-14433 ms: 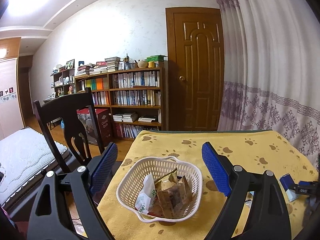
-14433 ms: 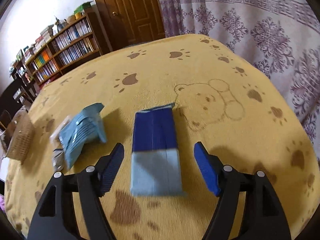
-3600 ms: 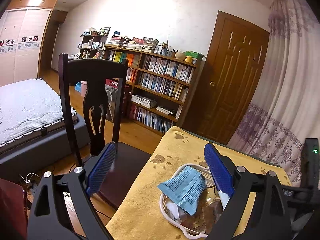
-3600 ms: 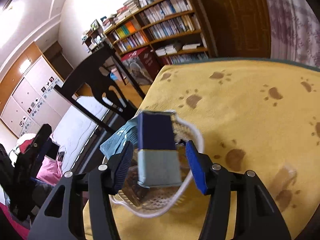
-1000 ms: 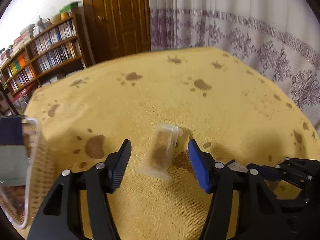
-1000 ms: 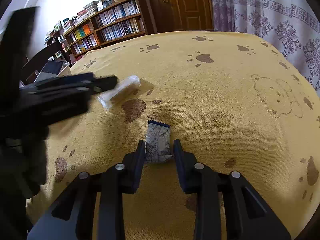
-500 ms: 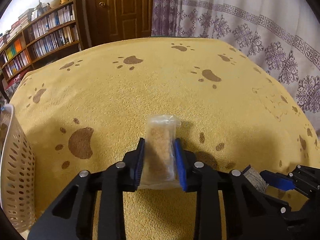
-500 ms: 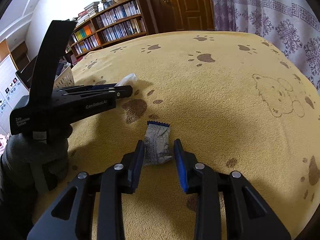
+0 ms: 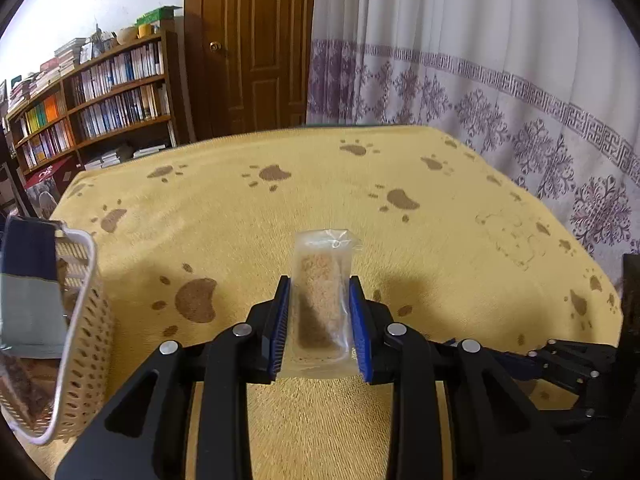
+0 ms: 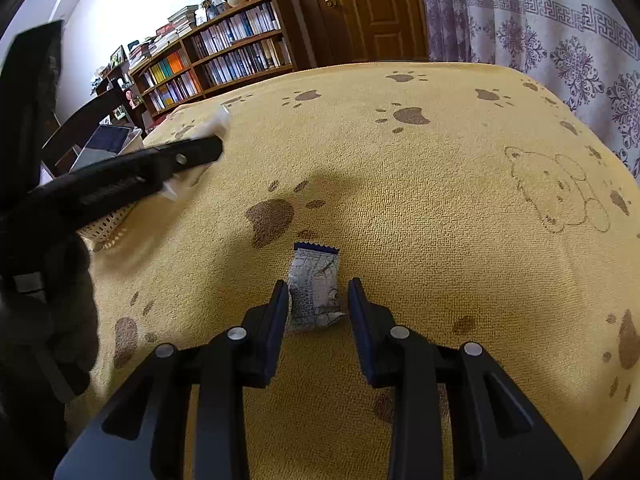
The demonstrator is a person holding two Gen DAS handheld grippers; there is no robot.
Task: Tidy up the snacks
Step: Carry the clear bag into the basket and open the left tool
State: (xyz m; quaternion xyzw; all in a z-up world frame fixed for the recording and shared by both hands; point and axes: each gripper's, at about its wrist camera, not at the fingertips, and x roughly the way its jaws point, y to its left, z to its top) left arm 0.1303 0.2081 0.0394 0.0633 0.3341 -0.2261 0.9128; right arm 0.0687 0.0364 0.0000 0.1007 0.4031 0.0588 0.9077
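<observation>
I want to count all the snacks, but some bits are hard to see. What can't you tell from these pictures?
- Basket contents: left wrist view, cut off by the frame edge; only a blue-and-grey pack shows.
- Small wrapper print: right wrist view, too small to read.
- Right claw: gap beside the wrapper; contact unclear.
- Clear snack pack in the left claw: no readable label.

the white basket [image 9: 86, 320] is cut off by the left edge of the left wrist view, so most of its contents are out of sight, and in the right wrist view the left gripper [image 10: 192, 154] hides nearly all of it. the book spines on the bookshelf [image 9: 104, 96] are too small to read. the print on the small blue-and-white packet [image 10: 314, 284] cannot be made out.
</observation>
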